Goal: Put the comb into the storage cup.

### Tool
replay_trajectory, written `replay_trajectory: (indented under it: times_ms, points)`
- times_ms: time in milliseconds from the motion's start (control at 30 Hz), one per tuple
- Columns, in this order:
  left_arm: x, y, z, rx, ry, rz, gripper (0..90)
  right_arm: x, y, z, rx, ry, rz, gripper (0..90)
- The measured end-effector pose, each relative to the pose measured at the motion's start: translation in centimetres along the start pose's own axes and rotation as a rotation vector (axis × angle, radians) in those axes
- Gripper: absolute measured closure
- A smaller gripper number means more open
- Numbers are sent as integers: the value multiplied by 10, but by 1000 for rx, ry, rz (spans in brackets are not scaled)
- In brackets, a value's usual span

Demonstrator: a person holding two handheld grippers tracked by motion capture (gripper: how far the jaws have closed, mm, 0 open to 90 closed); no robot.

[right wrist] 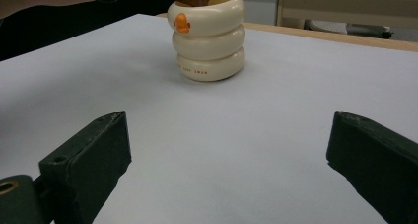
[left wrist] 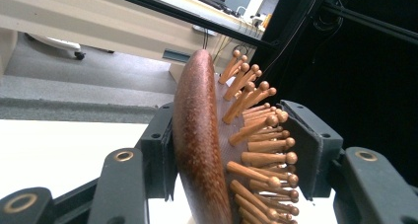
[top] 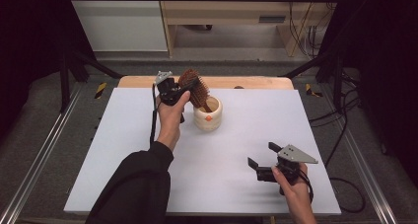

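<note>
A brown wooden hairbrush with peg bristles stands tilted, its handle down inside a cream ringed cup that bears a small orange mark. My left gripper reaches in from the left and is shut on the brush head. In the left gripper view one pad lies against the smooth back of the hairbrush and the other meets the bristle tips, so my left gripper brackets the head. My right gripper rests open near the front right of the table, nothing between its jaws. The right gripper view shows my right gripper facing the cup.
A white sheet covers the tabletop, with a wooden edge showing at the back. Black frame posts stand at both back corners, and cables lie on the floor to the right.
</note>
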State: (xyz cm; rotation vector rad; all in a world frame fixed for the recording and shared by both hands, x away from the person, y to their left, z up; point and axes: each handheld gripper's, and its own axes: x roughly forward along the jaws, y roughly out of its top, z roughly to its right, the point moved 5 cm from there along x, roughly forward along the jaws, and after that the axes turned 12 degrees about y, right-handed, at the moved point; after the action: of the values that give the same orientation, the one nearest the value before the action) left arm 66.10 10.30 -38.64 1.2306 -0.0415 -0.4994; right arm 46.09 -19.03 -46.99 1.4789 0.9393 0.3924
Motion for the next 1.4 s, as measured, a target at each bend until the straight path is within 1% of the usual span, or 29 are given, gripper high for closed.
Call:
replay_trajectory:
  times_ms: [533,900,1033,1133,1267,1400]
  points:
    - [-1,0,0,5,7,5,413,0,0,0,0,2,-1,36]
    - [-1,-1,0,-2,2,12,278,0,0,-1,-2,3,-3,36]
    - [-2,-1,-1,-15,4,15,236,1,0,-1,-1,1,-2,36]
    - [-3,0,-1,-12,4,20,203,1,0,-1,-2,2,-1,36]
    - [-4,1,-1,-16,10,23,126,1,0,-1,-3,3,-2,36]
    - [-5,0,-1,-10,17,22,87,2,0,-1,-4,3,-3,36]
